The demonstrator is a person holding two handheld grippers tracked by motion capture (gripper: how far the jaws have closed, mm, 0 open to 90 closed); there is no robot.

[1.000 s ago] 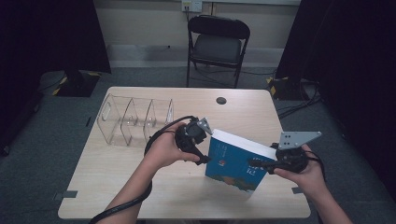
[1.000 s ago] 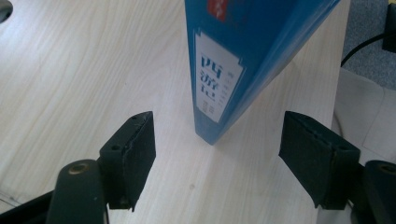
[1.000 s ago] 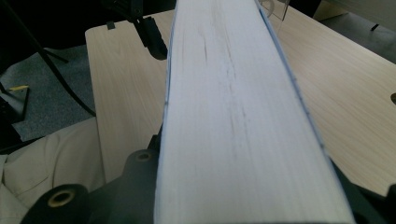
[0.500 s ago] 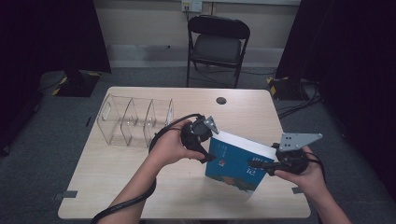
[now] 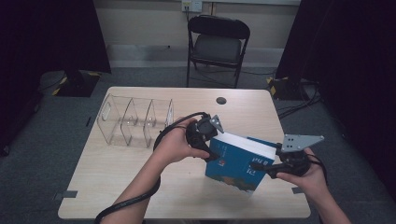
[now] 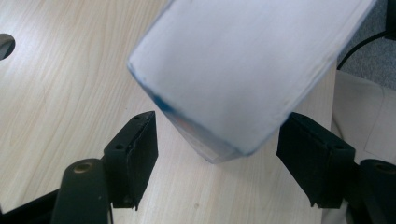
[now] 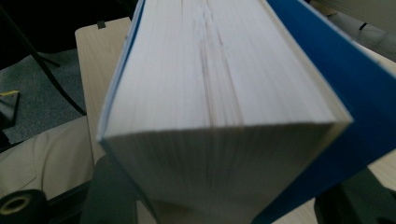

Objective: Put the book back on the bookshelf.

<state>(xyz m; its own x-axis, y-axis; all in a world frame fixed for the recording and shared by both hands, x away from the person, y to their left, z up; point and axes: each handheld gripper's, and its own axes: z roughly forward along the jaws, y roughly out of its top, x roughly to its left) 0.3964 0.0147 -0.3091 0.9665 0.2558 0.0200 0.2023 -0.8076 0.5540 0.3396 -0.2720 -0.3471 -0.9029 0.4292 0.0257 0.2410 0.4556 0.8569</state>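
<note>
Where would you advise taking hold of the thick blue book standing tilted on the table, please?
Probably across its thickness at the upper corner, coming from the left end: the book stands on edge, tilted, so both covers are exposed there, and the left gripper already has that corner between its open jaws.

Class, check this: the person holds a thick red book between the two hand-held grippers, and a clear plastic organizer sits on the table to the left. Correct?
One detail is wrong: the book is blue, not red, as the high view shows. The rest stands: it sits between the left hand-held gripper and the right hand-held gripper, with the clear organizer on the table to the left.
</note>
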